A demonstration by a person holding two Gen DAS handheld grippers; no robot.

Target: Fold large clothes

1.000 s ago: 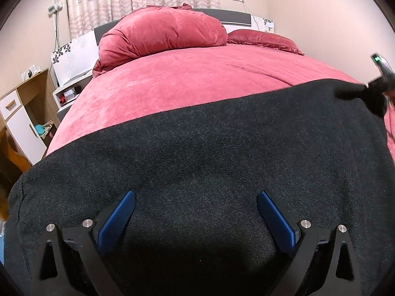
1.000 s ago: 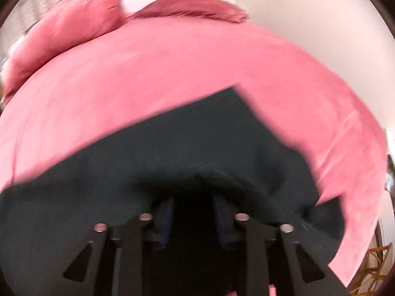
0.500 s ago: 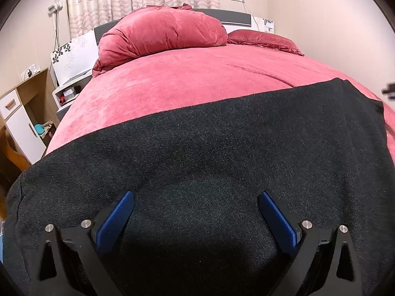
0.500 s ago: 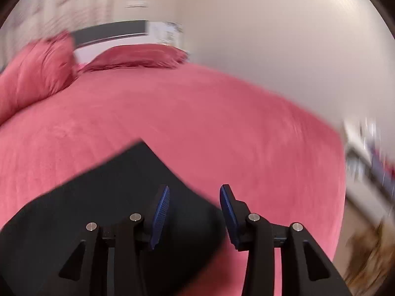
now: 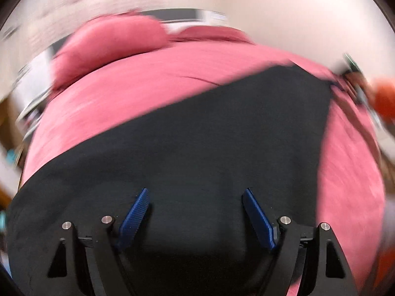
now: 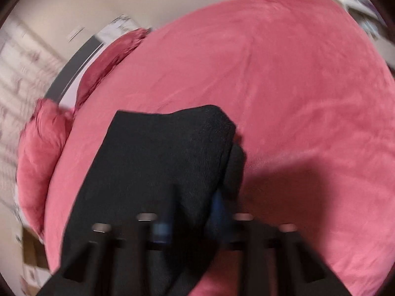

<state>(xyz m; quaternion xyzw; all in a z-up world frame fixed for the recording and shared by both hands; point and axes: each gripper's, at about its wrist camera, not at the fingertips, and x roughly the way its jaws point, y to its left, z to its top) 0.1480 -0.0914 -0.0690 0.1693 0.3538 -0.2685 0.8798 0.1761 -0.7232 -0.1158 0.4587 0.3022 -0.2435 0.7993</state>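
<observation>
A large black garment (image 5: 197, 135) lies spread on the pink bed (image 5: 153, 83). My left gripper (image 5: 196, 197) is open just above the cloth, its blue pads (image 5: 134, 213) wide apart with nothing between them. In the right wrist view the same black garment (image 6: 160, 157) shows a folded corner, and my right gripper (image 6: 195, 209) is low at that corner with cloth bunched between its blurred blue pads (image 6: 218, 206). The right gripper (image 5: 355, 83) shows blurred at the garment's far right corner in the left wrist view.
Red pillows (image 5: 111, 42) and a grey headboard (image 5: 177, 14) are at the far end of the bed. Curtains (image 6: 19, 74) and a pale wall lie beyond. Bedside furniture is blurred at the left edge (image 5: 14, 133). Both views are motion-blurred.
The right gripper swung back over the garment's corner and closed around the cloth. The left gripper moved and turned, its pads a little closer together, still open.
</observation>
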